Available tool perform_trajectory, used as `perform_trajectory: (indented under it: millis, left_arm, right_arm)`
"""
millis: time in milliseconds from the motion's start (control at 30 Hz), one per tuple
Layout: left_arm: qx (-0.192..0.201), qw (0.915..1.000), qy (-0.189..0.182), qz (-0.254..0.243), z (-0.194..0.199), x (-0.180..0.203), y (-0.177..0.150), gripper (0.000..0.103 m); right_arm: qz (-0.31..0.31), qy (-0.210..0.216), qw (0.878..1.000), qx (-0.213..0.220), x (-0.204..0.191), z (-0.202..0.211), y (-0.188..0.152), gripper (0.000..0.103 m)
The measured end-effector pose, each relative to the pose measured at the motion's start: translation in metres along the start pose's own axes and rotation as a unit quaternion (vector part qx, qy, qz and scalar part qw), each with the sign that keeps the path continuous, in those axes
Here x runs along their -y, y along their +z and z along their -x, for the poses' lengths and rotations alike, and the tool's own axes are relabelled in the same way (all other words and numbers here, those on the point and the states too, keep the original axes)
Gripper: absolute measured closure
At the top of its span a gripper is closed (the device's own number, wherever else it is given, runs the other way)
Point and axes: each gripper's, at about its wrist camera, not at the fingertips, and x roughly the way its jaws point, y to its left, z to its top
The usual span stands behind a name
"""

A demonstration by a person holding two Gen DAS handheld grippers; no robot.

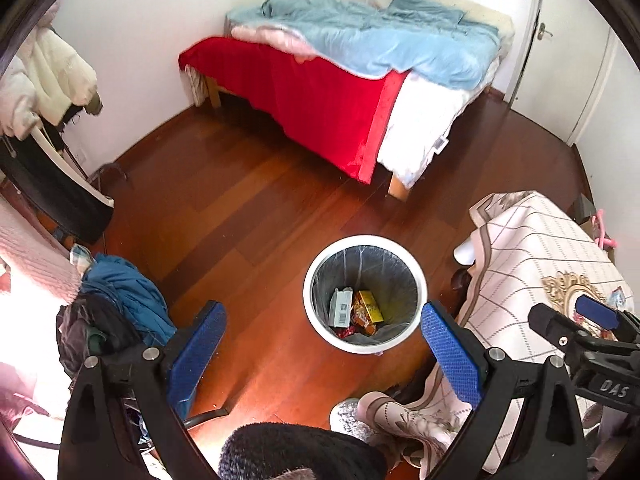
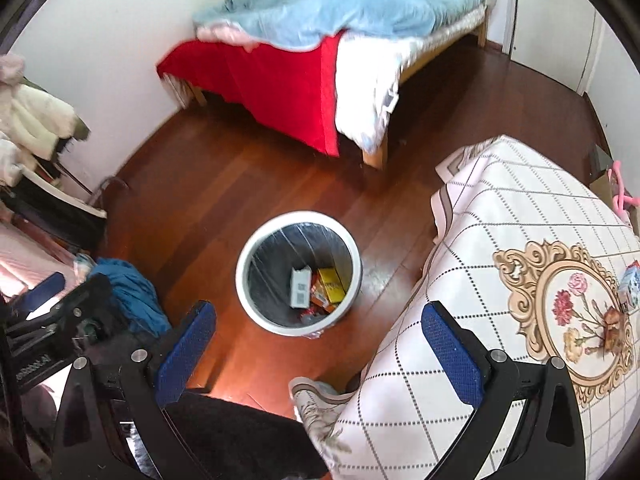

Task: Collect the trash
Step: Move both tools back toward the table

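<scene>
Wooden floor (image 1: pixel 248 216), bed (image 1: pixel 320 92) at far wall. White bin (image 1: pixel 416 276) stands on floor, holding boxes and wrappers (image 1: pixel 356 310). Left tongs (image 1: pixel 320 356) wide, empty, bin between fingertips. Right tongs (image 2: pixel 316 348) wide, empty, over the clothed surface (image 2: pixel 480 220) edge; bin just ahead-left.

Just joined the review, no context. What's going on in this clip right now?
A person holds a two-finger tool in each hand over a bedroom floor. The left tool and the right tool are both open and empty. Below them stands a white trash bin with a liner, already holding a grey-white box, a yellow box and some wrappers. A small carton sits on the table with the checked floral cloth to the right, not yet picked up.
</scene>
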Motion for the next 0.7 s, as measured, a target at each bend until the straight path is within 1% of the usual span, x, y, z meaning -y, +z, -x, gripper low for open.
perform_trajectory:
  millis: [133, 200, 267, 300, 367, 433, 533, 567, 633, 700]
  left_arm:
    - [0.018, 0.9997, 0.014, -0.007, 0.027, 0.018, -0.006, 0.003]
    - [0.024, 0.9995, 0.018, -0.009, 0.034, 0.034, -0.011, 0.003]
    - [0.025, 0.9995, 0.002, -0.020, 0.036, 0.057, -0.014, 0.003]
    - [0.023, 0.9994, -0.005, -0.025, 0.035, 0.069, -0.016, 0.003]
    - [0.019, 0.9985, -0.020, -0.047, 0.027, 0.104, -0.020, 0.003]
    - [0.005, 0.9969, -0.033, -0.071, 0.016, 0.143, -0.025, 0.003]
    - [-0.022, 0.9916, -0.070, -0.107, -0.005, 0.212, -0.034, 0.003]
    - [-0.030, 0.9884, -0.084, -0.123, -0.013, 0.241, -0.039, 0.003]
    - [-0.045, 0.9822, -0.103, -0.151, -0.022, 0.289, -0.047, 0.003]
    - [-0.061, 0.9729, -0.130, -0.181, -0.035, 0.346, -0.056, 0.003]
  right_arm:
    - [-0.022, 0.038, 0.999, 0.024, 0.011, 0.037, -0.010, 0.000]
    - [-0.045, 0.056, 0.997, 0.033, 0.027, 0.056, -0.020, 0.000]
    - [-0.067, 0.064, 0.995, 0.038, 0.048, 0.070, -0.030, 0.000]
    - [-0.083, 0.063, 0.994, 0.038, 0.065, 0.077, -0.036, 0.000]
    - [-0.112, 0.047, 0.992, 0.038, 0.104, 0.087, -0.048, 0.000]
    - [-0.138, 0.025, 0.989, 0.037, 0.140, 0.094, -0.059, 0.000]
    - [-0.190, -0.031, 0.981, 0.028, 0.219, 0.105, -0.080, 0.000]
    - [-0.211, -0.050, 0.976, 0.026, 0.251, 0.109, -0.087, 0.000]
    - [-0.244, -0.085, 0.966, 0.015, 0.302, 0.115, -0.101, 0.000]
    - [-0.273, -0.113, 0.955, 0.016, 0.356, 0.121, -0.115, 0.000]
